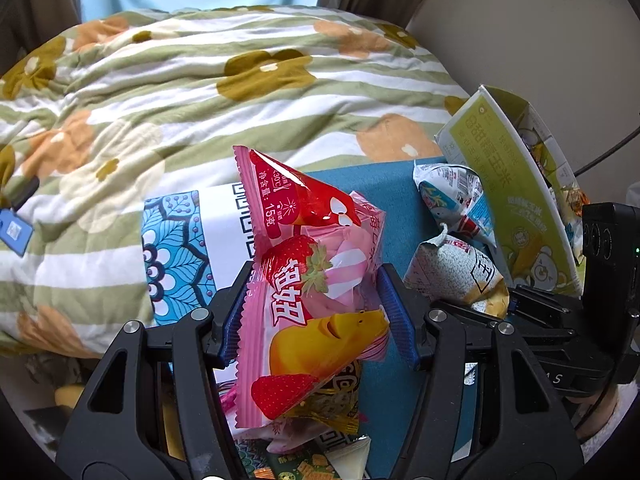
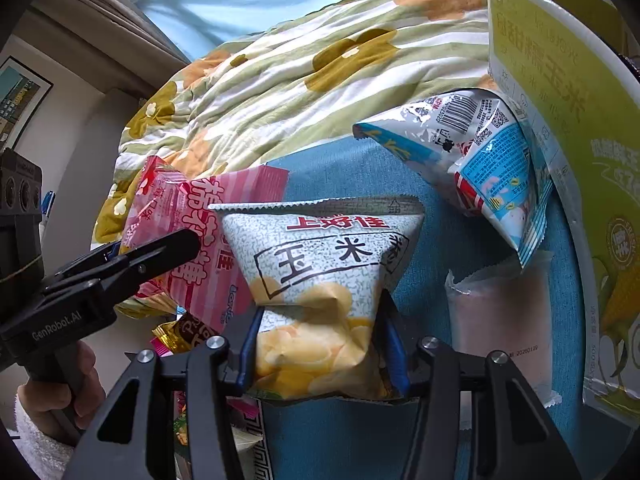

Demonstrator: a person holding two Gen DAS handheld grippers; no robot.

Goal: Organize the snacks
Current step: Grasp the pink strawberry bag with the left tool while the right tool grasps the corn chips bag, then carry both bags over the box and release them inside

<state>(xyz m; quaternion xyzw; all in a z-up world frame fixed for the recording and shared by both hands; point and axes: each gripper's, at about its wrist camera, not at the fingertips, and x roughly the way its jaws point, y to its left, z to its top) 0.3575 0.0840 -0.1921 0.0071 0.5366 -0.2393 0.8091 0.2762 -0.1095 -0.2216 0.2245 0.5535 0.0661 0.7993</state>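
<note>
Snacks on a blue counter (image 2: 344,168) beside a floral quilt (image 1: 192,92)
Left gripper (image 1: 316,300) clamps a pink strawberry packet (image 1: 308,292); right gripper (image 2: 320,344) clamps a corn snack bag (image 2: 320,280); green carton (image 2: 560,120) stands alongside.

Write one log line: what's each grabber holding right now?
left gripper: shut on pink strawberry packet | right gripper: shut on corn snack bag

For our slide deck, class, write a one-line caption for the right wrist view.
Right claw shut on a speckled corn-snack packet above blue cloth, beside a green corn box.
</note>
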